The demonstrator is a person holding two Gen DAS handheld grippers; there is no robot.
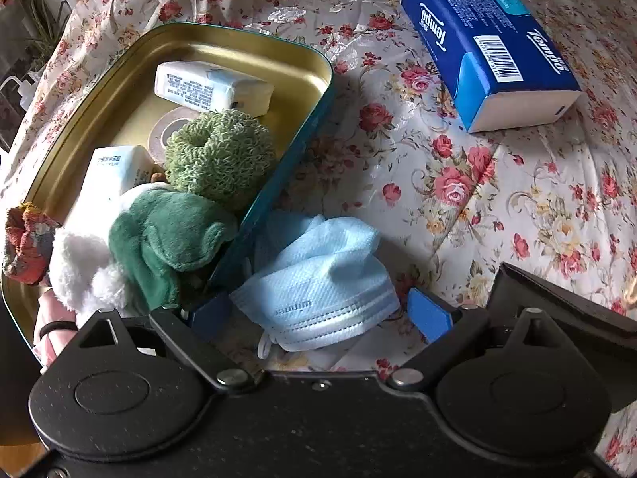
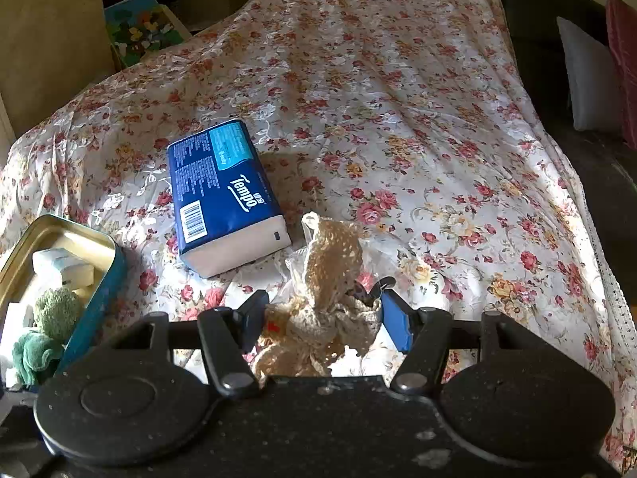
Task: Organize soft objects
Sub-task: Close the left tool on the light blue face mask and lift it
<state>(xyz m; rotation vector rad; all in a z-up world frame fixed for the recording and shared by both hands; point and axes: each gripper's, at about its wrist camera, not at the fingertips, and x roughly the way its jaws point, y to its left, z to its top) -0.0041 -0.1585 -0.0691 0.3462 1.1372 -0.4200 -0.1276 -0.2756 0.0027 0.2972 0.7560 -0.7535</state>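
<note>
A gold-lined teal tin (image 1: pixel 318 64) lies on the floral cloth and holds a green plush toy (image 1: pixel 171 231), a green knitted ball (image 1: pixel 219 155), tissue packets (image 1: pixel 207 85) and a white fluffy item (image 1: pixel 75 267). A light blue face mask (image 1: pixel 322 275) lies on the cloth beside the tin, between the open fingers of my left gripper (image 1: pixel 318 314). My right gripper (image 2: pixel 322 314) is open around a cream crocheted cloth (image 2: pixel 330 271) with clear plastic beside it. The tin also shows in the right wrist view (image 2: pixel 99 275).
A blue Tempo tissue pack (image 1: pixel 485 40) lies on the cloth, also in the right wrist view (image 2: pixel 223 199). The flowered cloth (image 2: pixel 398 99) covers the whole surface. A white pillow (image 2: pixel 589 75) and dark furniture stand at the right edge.
</note>
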